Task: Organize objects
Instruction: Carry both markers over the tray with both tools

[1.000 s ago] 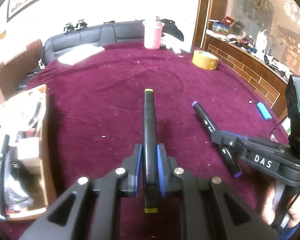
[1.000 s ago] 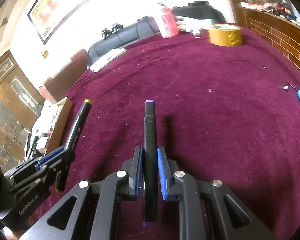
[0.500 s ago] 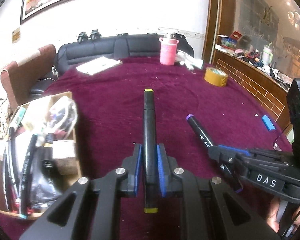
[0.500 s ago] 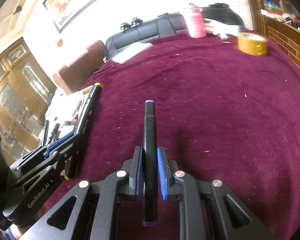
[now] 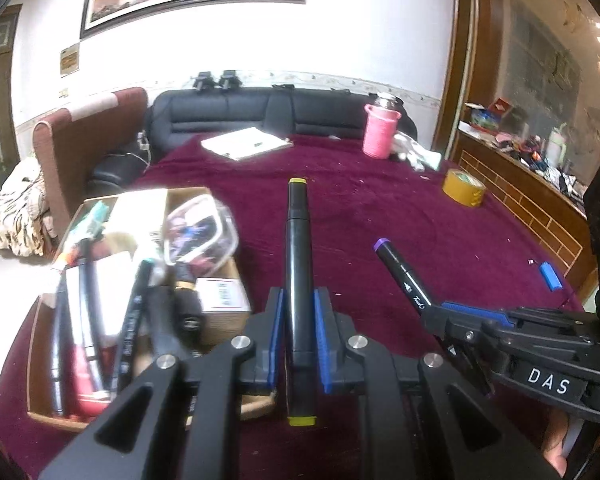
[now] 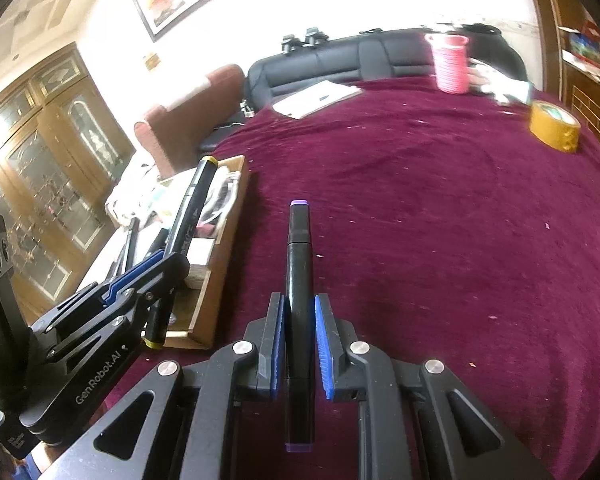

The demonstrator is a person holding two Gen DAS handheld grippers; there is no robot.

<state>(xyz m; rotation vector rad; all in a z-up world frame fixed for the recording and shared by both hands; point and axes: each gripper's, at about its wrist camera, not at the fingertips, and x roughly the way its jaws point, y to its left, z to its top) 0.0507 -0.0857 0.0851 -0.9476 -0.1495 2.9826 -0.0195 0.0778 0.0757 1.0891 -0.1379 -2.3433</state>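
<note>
My left gripper (image 5: 298, 300) is shut on a black marker with yellow caps (image 5: 298, 240), held lengthwise above the maroon tablecloth (image 5: 380, 208). My right gripper (image 6: 299, 308) is shut on a black marker with purple caps (image 6: 299, 256). Each gripper shows in the other view: the right one (image 5: 432, 310) with the purple marker (image 5: 400, 272), the left one (image 6: 172, 260) with the yellow marker (image 6: 190, 208). A wooden box (image 5: 220, 322) full of pens and small items sits at the left, just beside the left gripper; it also shows in the right wrist view (image 6: 216, 280).
A pink knitted cup (image 5: 378, 132), white papers (image 5: 246, 144), a roll of yellow tape (image 5: 462, 188) and a blue lighter-like item (image 5: 550, 276) lie on the table. A black sofa (image 5: 260, 112) and a brown chair (image 5: 76, 148) stand beyond the far edge.
Both grippers have risen and swung left with their markers. The wooden box has come into view, close beside the left gripper.
</note>
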